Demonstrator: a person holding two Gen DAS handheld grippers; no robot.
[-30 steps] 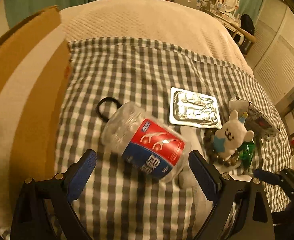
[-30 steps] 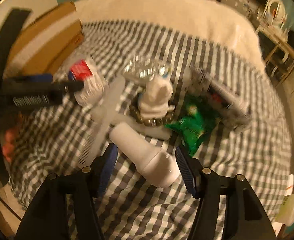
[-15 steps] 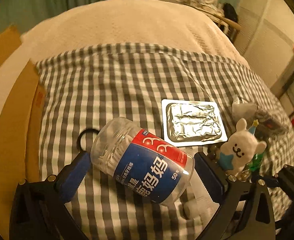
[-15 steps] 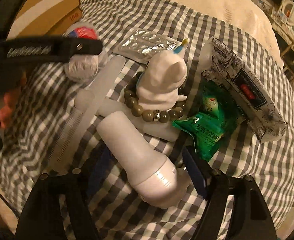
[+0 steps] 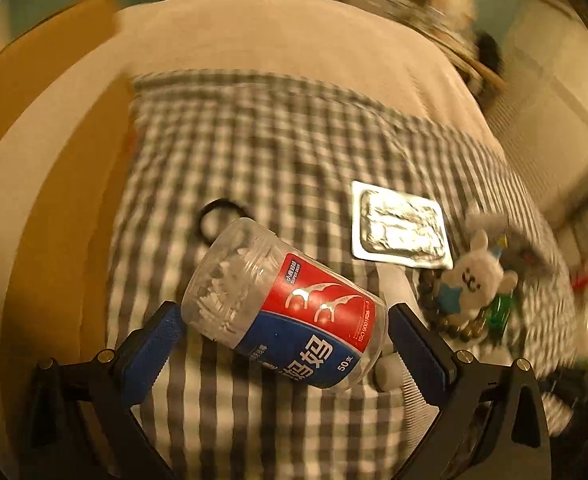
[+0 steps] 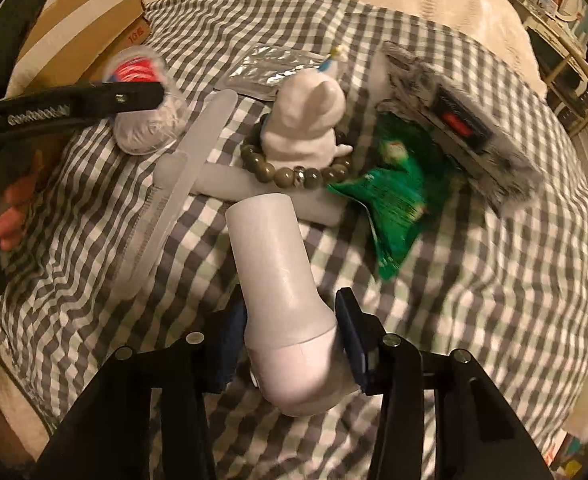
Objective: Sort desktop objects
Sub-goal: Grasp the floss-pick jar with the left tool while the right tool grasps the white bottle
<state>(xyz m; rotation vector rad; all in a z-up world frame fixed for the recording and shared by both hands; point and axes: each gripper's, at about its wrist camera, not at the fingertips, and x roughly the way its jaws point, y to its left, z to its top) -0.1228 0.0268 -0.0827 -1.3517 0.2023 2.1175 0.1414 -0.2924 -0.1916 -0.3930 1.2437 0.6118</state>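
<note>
2 grippers: left gripper point(image 5: 281, 344) wide apart around floss-pick jar point(image 5: 283, 306), right gripper point(image 6: 291, 336) closing around white bottle point(image 6: 281, 292).

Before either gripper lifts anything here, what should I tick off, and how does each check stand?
1. Floss-pick jar between left gripper fingers: ok.
2. Left fingers pressing the jar: not ok, wide open with gaps.
3. White bottle between right gripper fingers: ok.
4. Right grip firm: cannot tell; fingers closing, contact unclear.
5. Bottle clear of the bead bracelet: ok.
6. Cardboard box interior free: cannot tell.
</note>
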